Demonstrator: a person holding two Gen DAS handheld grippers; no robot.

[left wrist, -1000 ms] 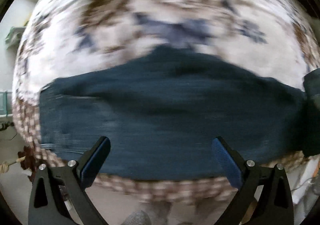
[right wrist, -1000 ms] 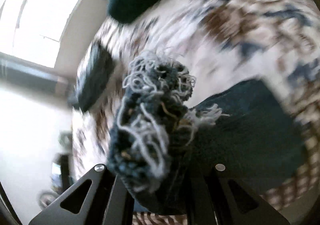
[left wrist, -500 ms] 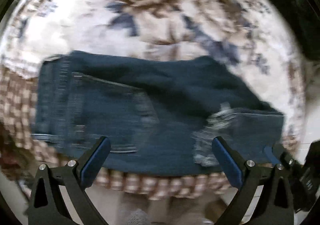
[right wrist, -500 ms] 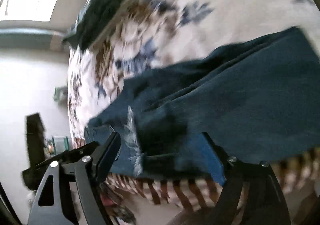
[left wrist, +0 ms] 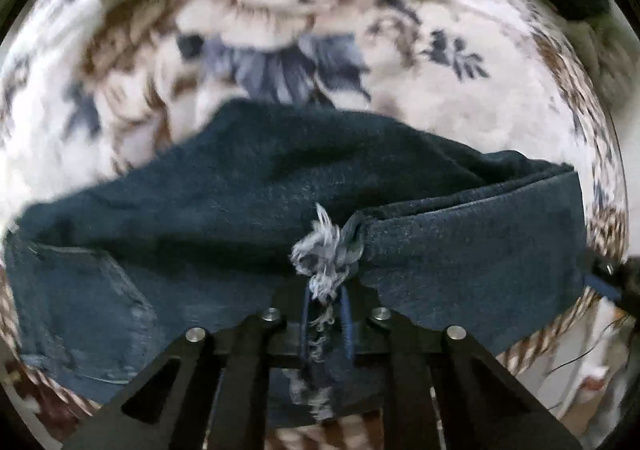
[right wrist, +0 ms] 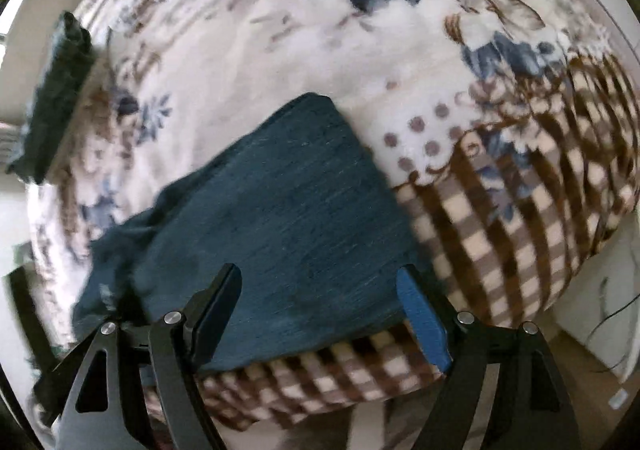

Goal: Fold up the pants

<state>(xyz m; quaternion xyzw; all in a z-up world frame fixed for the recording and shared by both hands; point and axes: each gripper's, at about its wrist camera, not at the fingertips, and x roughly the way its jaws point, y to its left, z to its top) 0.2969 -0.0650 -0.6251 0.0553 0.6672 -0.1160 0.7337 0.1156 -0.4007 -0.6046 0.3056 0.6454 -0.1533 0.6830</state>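
Note:
Dark blue jeans [left wrist: 240,202] lie folded across a flowered blanket [left wrist: 280,2] on a bed. My left gripper [left wrist: 326,310] is shut on the frayed hem of the pant leg [left wrist: 324,258], held just above the folded denim. A back pocket [left wrist: 80,290] shows at the lower left. In the right wrist view the folded jeans [right wrist: 288,210] lie near the bed's front edge. My right gripper [right wrist: 320,314] is open and empty, its fingers just above the near edge of the fold.
The blanket's checked brown border [right wrist: 520,230] hangs over the bed's front edge. A dark green pillow [right wrist: 52,98] lies at the far left of the bed. My right gripper's tip [left wrist: 608,282] shows at the right edge of the left wrist view.
My right gripper let go of the frayed hem and drew back to the right end of the fold. My left gripper moved in and shut on the frayed hem.

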